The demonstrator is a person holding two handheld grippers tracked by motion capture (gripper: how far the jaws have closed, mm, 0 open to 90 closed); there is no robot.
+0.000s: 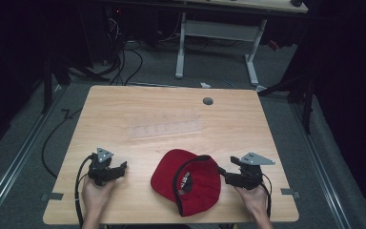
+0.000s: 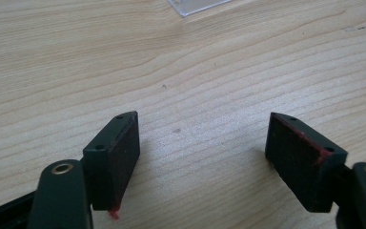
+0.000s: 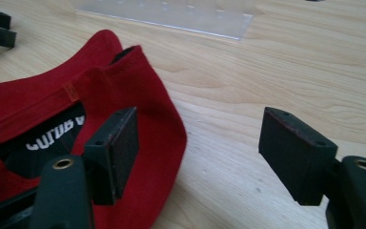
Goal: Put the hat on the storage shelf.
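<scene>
high view: a red cap [image 1: 187,181] lies upside down on the surface [image 1: 171,114], just inward of the right hand-held gripper [image 1: 225,174] and well apart from the left hand-held gripper [image 1: 123,168]. a clear plastic strip [image 1: 166,129] lies beyond both.

left gripper view: the left hand-held gripper [image 2: 202,152] has its jaws spread over bare wood, holding nothing.

right gripper view: the right hand-held gripper [image 3: 198,150] is spread too, one jaw over the cap [image 3: 124,95] edge, the other over wood. likely a grasp is coming; slide one jaw under the rim so fabric sits between both pads before closing.
</scene>
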